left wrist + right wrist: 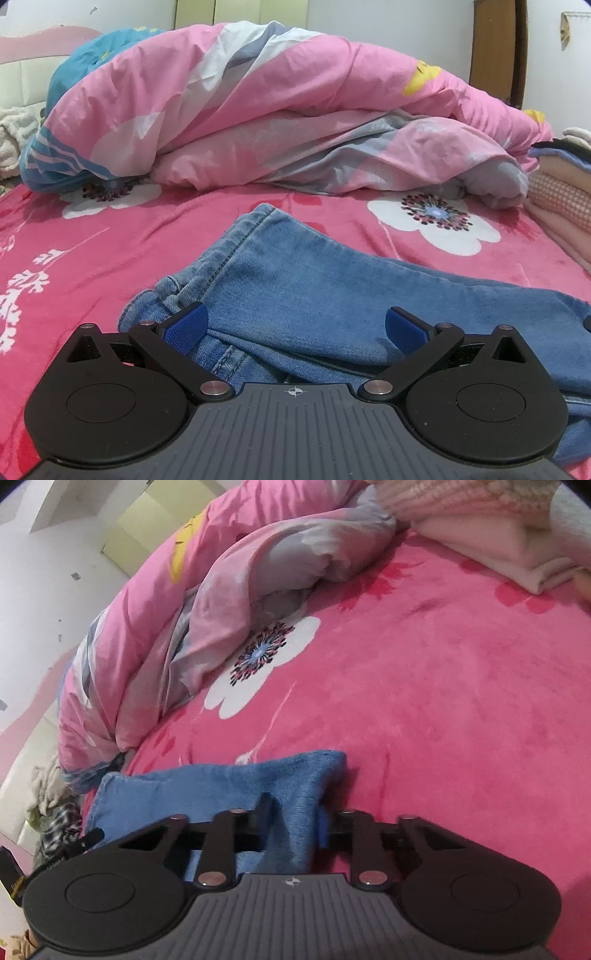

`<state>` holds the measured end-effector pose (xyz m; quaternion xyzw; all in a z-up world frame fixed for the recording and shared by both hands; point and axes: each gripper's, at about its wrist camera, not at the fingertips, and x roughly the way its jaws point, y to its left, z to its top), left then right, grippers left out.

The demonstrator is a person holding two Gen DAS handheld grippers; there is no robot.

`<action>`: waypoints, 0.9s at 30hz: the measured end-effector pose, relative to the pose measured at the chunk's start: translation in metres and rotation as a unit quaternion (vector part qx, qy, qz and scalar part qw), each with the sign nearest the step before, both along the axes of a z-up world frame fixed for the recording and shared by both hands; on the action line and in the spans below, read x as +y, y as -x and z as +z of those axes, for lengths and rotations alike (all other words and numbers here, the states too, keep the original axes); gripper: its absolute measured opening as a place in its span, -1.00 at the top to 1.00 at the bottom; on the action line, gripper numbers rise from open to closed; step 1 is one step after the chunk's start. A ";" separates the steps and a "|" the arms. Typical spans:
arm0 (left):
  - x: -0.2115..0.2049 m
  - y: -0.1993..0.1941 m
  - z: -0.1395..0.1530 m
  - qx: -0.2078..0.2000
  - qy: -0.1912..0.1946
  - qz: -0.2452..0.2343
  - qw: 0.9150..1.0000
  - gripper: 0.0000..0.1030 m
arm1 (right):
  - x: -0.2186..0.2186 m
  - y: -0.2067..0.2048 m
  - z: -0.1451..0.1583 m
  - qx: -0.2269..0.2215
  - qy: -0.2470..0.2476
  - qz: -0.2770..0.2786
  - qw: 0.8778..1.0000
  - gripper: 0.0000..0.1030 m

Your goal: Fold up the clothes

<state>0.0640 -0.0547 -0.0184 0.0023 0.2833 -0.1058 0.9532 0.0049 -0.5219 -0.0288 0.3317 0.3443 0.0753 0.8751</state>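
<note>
Covering the bed is a bright pink fleece blanket (122, 236) printed with white flowers, and a rumpled pink, grey and white duvet (266, 110) is heaped along its far side. Blue jeans (295, 280) lie on the blanket in front of the duvet, partly folded, with a hemmed leg end pointing toward the heap. Over the jeans the left claw (295, 328) hovers with its blue pads spread wide, gripping nothing. At the other end, the right claw (295, 823) has its fingers drawn close, pinching a raised fold of the blue denim between them.
</note>
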 end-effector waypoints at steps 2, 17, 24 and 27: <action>-0.001 0.001 0.002 -0.002 -0.002 -0.001 1.000 -1.00 | -0.003 -0.003 0.006 -0.015 0.000 -0.005 1.000 0.82; 0.000 -0.001 0.001 0.002 -0.012 0.004 1.000 -1.00 | -0.006 -0.034 0.008 -0.001 0.086 0.003 0.996 0.47; 0.004 0.000 0.002 0.001 0.002 0.006 1.000 -1.00 | 0.005 0.040 0.048 -0.081 0.116 -0.018 0.990 0.34; 0.010 -0.001 0.003 0.002 0.014 0.015 1.000 -1.00 | 0.030 0.067 0.056 -0.115 0.144 0.016 0.983 0.34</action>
